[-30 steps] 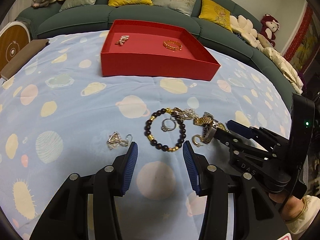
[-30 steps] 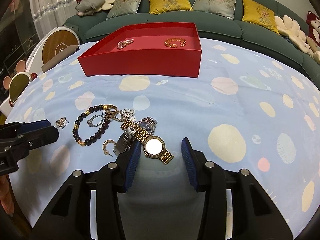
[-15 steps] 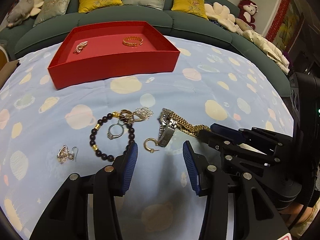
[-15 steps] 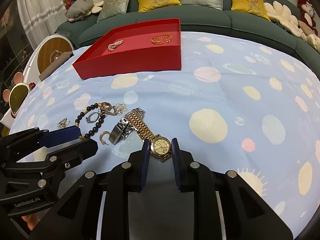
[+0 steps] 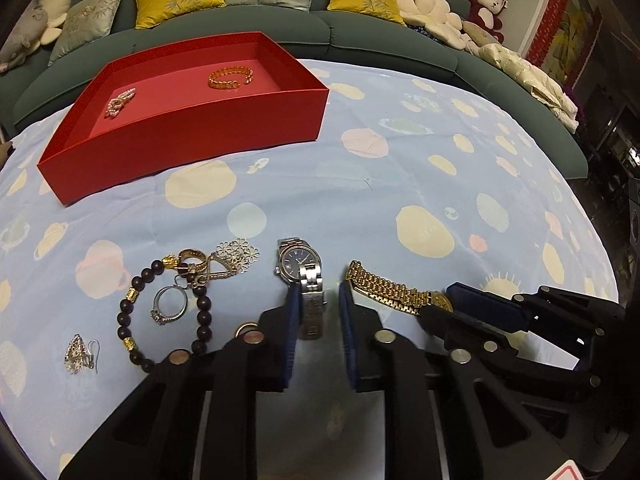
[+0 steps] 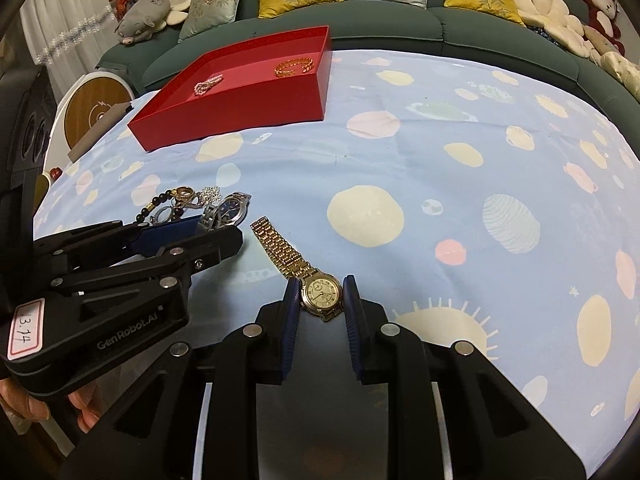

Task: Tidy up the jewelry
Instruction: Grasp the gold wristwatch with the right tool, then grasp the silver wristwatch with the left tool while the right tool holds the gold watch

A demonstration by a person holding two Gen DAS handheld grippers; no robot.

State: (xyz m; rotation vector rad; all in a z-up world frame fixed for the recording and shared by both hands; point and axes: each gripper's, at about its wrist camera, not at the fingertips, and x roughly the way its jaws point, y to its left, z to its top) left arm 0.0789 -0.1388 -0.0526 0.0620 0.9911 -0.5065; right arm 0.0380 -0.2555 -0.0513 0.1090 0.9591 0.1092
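A silver watch [image 5: 298, 260] with a dark dial lies on the blue cloth. Its band runs between the fingers of my left gripper [image 5: 319, 294], whose jaws are closing; the right pad still stands off the band. My right gripper [image 6: 321, 300] is shut on the face of a gold watch [image 6: 280, 246], whose band trails away on the cloth. Left of the silver watch lie a dark bead bracelet [image 5: 128, 308], a silver ring [image 5: 170, 308], a flower pendant [image 5: 240, 254] and an earring [image 5: 80, 354]. The red box [image 5: 192, 136] behind holds a gold bangle [image 5: 230, 78] and a pearl piece [image 5: 120, 102].
A gold hoop [image 5: 246, 326] peeks out beside my left finger. A green sofa [image 5: 360, 28] with cushions and plush toys curves behind the cloth. A round wooden-faced object [image 6: 92, 112] stands at the left edge. A person's hand [image 6: 24, 404] holds the left gripper.
My left gripper slid right from the bead bracelet to the silver watch and narrowed its jaws. My right gripper shut on the gold watch's face and drew it right, clear of the pile.
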